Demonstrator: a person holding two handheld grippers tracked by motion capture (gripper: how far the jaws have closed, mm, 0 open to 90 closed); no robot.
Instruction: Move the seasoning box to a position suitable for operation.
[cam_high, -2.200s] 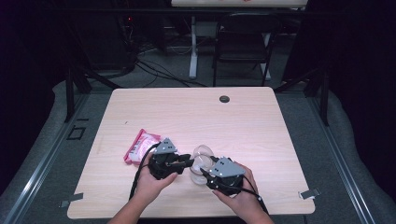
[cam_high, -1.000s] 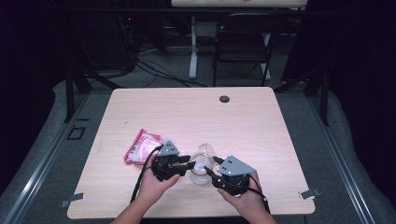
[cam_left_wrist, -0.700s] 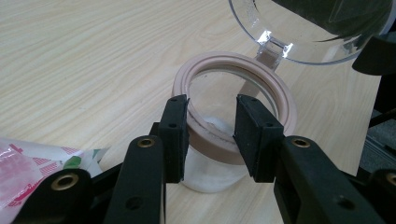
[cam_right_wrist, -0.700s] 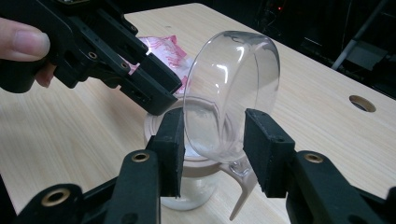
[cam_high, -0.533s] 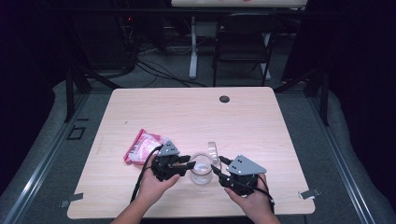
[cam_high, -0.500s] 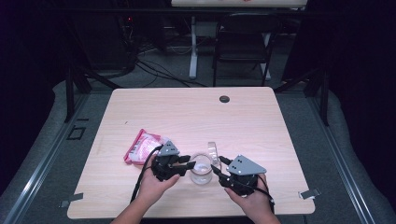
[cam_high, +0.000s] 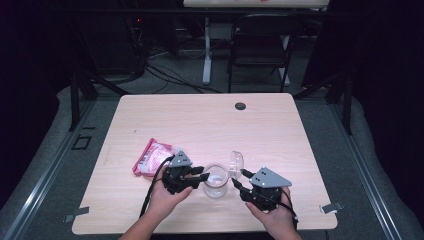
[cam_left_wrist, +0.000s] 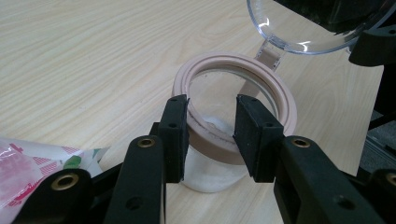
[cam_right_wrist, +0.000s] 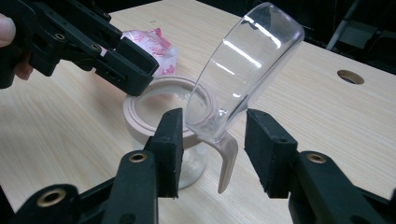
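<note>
A small glass jar (cam_high: 216, 184) with a beige rim ring (cam_left_wrist: 280, 93) stands near the table's front edge. My left gripper (cam_high: 202, 177) is shut on it from the left, its pads (cam_left_wrist: 175, 130) at the neck just under the ring. The jar's clear domed lid (cam_right_wrist: 247, 70) stands tilted up on its beige hinge strap (cam_right_wrist: 227, 158) at the jar's right side. My right gripper (cam_right_wrist: 212, 135) straddles the lid's lower edge; its jaws have just been opening, and a gap shows at the right pad (cam_right_wrist: 261, 149).
A pink and white packet (cam_high: 152, 157) lies just left of my left hand. A dark round hole (cam_high: 240, 106) sits at the far middle of the table (cam_high: 300, 140). A chair (cam_high: 260, 45) stands on the floor beyond the table.
The lid has swung up from the jar's mouth to stand tilted at its right. My right hand has drawn back to the right. The left gripper has kept still on the jar.
</note>
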